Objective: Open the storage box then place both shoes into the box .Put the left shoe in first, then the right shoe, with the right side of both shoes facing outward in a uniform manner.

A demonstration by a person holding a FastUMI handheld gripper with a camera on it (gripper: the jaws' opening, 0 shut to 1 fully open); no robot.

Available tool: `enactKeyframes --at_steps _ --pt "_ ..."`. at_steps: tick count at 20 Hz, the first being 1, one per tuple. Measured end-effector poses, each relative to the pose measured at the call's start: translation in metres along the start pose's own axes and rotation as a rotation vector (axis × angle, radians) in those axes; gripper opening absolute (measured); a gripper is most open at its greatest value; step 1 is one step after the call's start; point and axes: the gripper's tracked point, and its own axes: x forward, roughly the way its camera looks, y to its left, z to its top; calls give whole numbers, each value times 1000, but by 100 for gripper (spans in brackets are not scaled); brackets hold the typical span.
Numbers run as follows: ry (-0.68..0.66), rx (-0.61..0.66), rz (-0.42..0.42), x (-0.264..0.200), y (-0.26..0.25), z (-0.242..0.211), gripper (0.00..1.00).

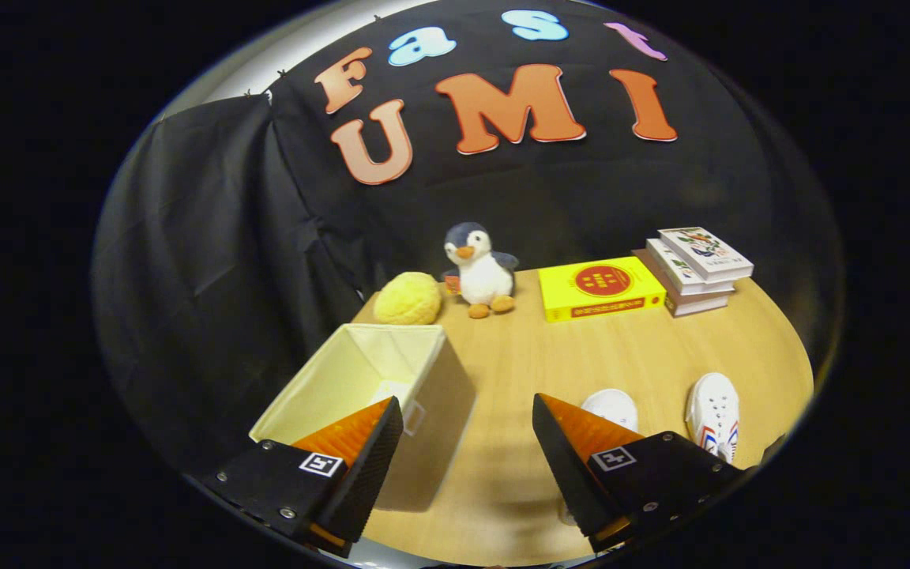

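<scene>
The gripper (467, 442) hangs above the near part of the wooden tabletop (518, 356) with its fingers spread wide apart and nothing between them but bare wood.

The storage box (368, 395), a cream fabric cube, stands at the tabletop's left edge. Its top is open, so the pale lining and the floor inside can be seen, and nothing lies in it. The gripper's left finger (352, 450) overlaps the box's near corner in the picture; whether it touches the fabric cannot be told. The box's front wall reaches partway into the gap between the fingers.

Both shoes are white and sit on the tabletop near its near right corner, outside the box. One shoe (611, 407) lies just beyond the tip of the right finger (581, 450), which hides most of it so that only the rounded end shows. The other shoe (714, 415) lies further right, beside that finger and close to the tabletop's right edge, with red and blue stripes on its side. The two shoes are apart from each other, and both are well apart from the box, with the gripper's gap lying between box and shoes.

Along the far edge stand a yellow plush ball (407, 299), a plush penguin (480, 270), a yellow book (601, 288) lying flat, and a stack of books (696, 269) toward the far right corner.
</scene>
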Motion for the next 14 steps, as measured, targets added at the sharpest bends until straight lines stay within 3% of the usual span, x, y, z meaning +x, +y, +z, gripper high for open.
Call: enactKeyframes --at_steps 7,14 --pt "91 25 -164 6 -98 -48 99" --pt "219 5 -216 17 -141 -94 95"
